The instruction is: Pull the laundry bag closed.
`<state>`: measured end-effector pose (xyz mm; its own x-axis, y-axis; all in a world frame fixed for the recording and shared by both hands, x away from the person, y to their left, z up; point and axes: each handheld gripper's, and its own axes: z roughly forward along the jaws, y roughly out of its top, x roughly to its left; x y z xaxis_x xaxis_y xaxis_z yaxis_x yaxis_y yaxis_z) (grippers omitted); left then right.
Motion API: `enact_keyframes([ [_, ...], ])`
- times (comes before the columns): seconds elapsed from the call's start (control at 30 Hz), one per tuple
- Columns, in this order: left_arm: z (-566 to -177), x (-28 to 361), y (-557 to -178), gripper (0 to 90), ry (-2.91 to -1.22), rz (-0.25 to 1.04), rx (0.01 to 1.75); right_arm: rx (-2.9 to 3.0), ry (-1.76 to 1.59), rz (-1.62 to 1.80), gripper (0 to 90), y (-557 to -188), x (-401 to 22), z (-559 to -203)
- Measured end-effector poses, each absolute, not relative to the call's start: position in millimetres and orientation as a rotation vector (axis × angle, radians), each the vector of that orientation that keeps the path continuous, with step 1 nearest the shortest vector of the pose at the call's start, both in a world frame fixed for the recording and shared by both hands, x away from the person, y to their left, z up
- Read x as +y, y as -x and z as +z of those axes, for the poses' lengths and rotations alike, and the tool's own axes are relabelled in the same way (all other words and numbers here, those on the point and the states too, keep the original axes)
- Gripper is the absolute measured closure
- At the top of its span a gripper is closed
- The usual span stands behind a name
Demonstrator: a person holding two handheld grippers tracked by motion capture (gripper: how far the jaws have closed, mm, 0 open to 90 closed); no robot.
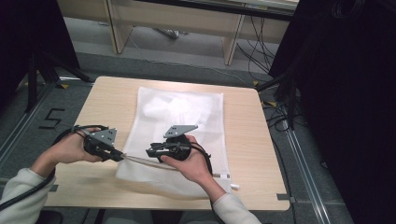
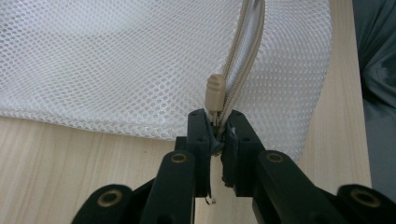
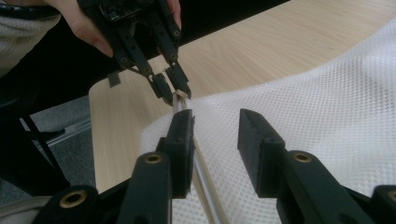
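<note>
Lying flat in the middle of the high view on the pale wooden table (image 1: 261,154): the white mesh zip bag (image 1: 187,126). Pinching the end of the beige zipper (image 2: 240,60) tight with the left gripper (image 1: 120,156), jaws pressed together on it. Hanging spread over the zipper line with the right gripper (image 3: 215,135), gripping nothing yet. Zipping looking barely begun; grabbing the small beige zipper pull (image 2: 215,91) and sliding it along left to do.

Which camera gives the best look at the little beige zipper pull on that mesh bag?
The left gripper view: the zipper pull stands sharp just above the left tongs, which pinch the zipper. The right gripper view shows that spot small, far off; the high view shows just the zipper line.
</note>
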<state>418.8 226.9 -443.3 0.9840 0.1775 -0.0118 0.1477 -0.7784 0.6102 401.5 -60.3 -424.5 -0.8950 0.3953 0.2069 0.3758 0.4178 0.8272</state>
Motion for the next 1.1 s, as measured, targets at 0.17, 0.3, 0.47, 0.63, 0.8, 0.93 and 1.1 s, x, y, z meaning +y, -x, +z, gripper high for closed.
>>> enact_keyframes([
  [0.17, -441, 227, -419, 81.1, -2.473, 0.067, 0.224, 2.634, -0.700, 1.513, 68.5, -403, -54, -426],
  [0.3, -440, 226, -419, 81.1, -2.471, 0.070, 0.229, 2.645, -0.697, 1.501, 70.5, -403, -46, -426],
  [0.47, -439, 225, -419, 81.2, -2.477, 0.083, 0.213, 2.661, -0.690, 1.507, 71.4, -405, -35, -428],
  [0.63, -438, 224, -419, 81.2, -2.476, 0.092, 0.206, 2.715, -0.704, 1.478, 71.3, -409, -21, -429],
  [0.8, -437, 224, -419, 81.2, -2.484, 0.094, 0.201, 2.740, -0.708, 1.468, 71.3, -411, -9, -432],
  [0.93, -436, 224, -420, 81.1, -2.495, 0.105, 0.187, 2.754, -0.726, 1.465, 71.4, -414, -3, -433],
  [1.1, -435, 223, -418, 81.2, -2.497, 0.109, 0.199, 2.780, -0.768, 1.453, 71.4, -416, 3, -437],
])
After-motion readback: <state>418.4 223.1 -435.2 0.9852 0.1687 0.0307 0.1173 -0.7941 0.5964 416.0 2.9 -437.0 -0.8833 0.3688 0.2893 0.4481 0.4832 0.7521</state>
